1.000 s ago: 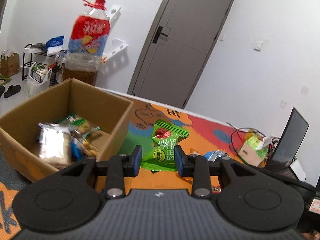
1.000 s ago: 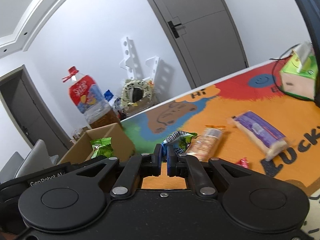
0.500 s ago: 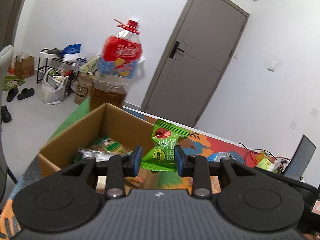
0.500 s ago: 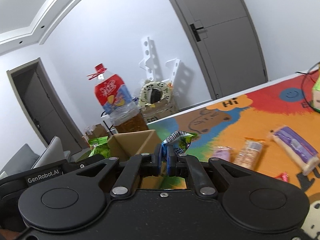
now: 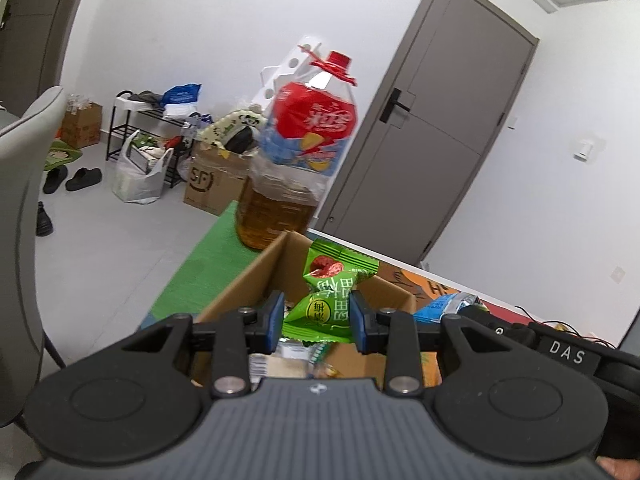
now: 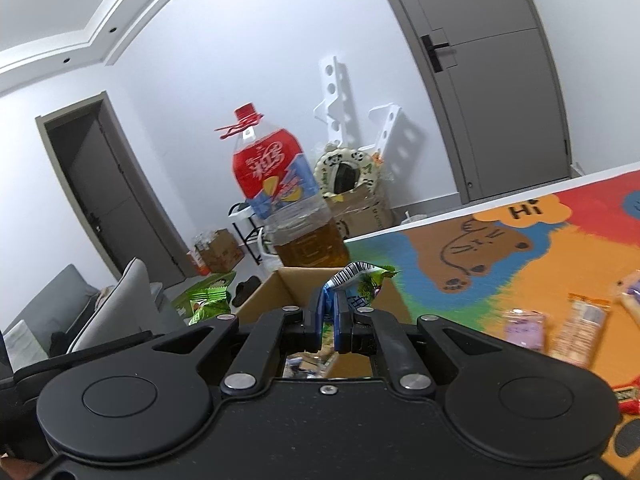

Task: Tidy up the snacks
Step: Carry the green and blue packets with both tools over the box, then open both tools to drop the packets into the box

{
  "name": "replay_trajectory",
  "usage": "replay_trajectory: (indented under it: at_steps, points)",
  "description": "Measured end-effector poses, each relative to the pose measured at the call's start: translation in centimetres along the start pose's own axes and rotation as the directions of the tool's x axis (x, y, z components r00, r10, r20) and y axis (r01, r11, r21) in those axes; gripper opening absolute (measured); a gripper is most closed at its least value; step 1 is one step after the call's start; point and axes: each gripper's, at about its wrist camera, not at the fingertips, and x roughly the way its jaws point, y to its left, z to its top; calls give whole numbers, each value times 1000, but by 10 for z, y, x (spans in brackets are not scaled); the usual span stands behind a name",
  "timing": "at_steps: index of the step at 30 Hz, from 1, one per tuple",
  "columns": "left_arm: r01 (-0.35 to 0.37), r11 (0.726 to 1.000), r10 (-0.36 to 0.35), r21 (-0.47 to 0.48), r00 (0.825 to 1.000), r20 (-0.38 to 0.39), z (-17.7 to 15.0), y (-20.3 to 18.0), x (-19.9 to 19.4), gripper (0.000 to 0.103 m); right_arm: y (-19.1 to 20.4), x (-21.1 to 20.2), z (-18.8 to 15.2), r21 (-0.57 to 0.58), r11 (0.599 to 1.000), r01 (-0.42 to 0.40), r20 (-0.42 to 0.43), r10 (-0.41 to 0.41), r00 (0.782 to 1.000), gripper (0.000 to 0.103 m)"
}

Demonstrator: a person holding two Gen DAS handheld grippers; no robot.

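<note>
The left gripper (image 5: 317,317) is gripping a green snack packet (image 5: 329,301) between its fingers (image 5: 273,317), holding it in the air above the open cardboard box (image 5: 256,276), which is sitting at the worktop's corner, just in front of a large oil bottle (image 5: 298,152). The right gripper (image 6: 329,317) is pinching a blue and green snack packet (image 6: 356,280) with its fingers (image 6: 316,317) set narrow, over the same box (image 6: 280,292). More wrapped snacks (image 6: 576,328) are lying on the colourful mat (image 6: 500,256) toward the worktop's right side.
</note>
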Motion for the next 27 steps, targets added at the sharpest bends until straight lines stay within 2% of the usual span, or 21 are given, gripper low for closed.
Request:
replay_trajectory:
  at_steps: [9, 12, 14, 20, 24, 27]
  points:
    - [-12, 1000, 12, -8, 1000, -13, 13, 11, 13, 33, 11, 24, 6, -16, 1000, -10, -39, 10, 999, 6]
    - [-12, 1000, 12, 2, 1000, -18, 17, 9, 17, 33, 10, 28, 10, -9, 1000, 8, -58, -8, 998, 13]
    - [-9, 1000, 10, 21, 1000, -27, 21, 6, 20, 33, 7, 26, 13, -9, 1000, 14, -55, -15, 998, 31]
    - [-31, 995, 37, 96, 998, -60, 26, 1, 31, 33, -7, 14, 17, -11, 998, 57, -43, -57, 997, 53]
    - [-27, 993, 38, 118, 995, -89, 26, -2, 38, 34, -20, 8, 16, -7, 995, 96, -53, -96, 994, 62]
    - [-47, 986, 63, 161, 993, -96, 23, -8, 43, 36, -28, 4, 15, -3, 993, 119, -65, -119, 991, 72]
